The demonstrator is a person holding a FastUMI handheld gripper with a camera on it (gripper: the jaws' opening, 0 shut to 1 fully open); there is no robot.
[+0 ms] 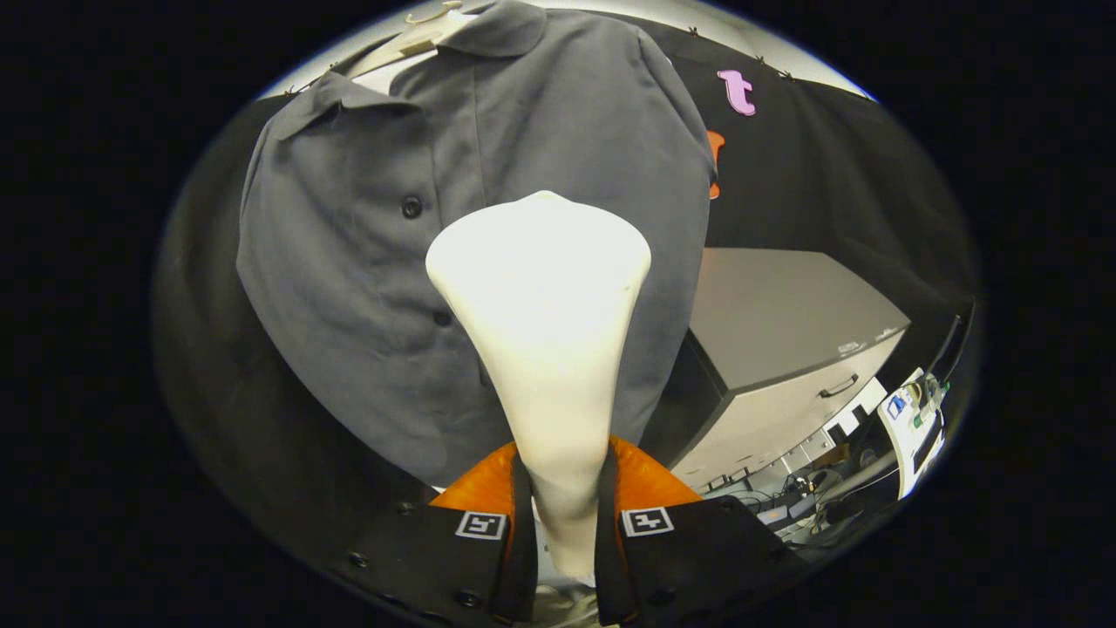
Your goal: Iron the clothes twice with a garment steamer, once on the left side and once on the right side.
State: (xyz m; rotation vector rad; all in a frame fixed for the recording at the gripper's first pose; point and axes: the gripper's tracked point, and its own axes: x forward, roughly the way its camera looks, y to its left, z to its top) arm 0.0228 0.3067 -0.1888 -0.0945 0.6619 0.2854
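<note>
A grey button-up shirt (366, 235) hangs on a pale hanger (410, 39) in front of the black booth wall. A white garment steamer (545, 296) stands up between my fingers, its narrow handle pinched by both and its wide head held against the shirt's front, just right of the button line. My gripper (562, 523) is shut on the steamer's handle. The steamer's head hides part of the shirt's right half. Two dark buttons (411, 207) show to the left of the head.
A grey cabinet (785, 349) with a drawer handle stands to the right of the shirt, close to its hem. Beyond it lie cables and a white device (911, 427) on the floor. Black cloth backs the shirt on both sides.
</note>
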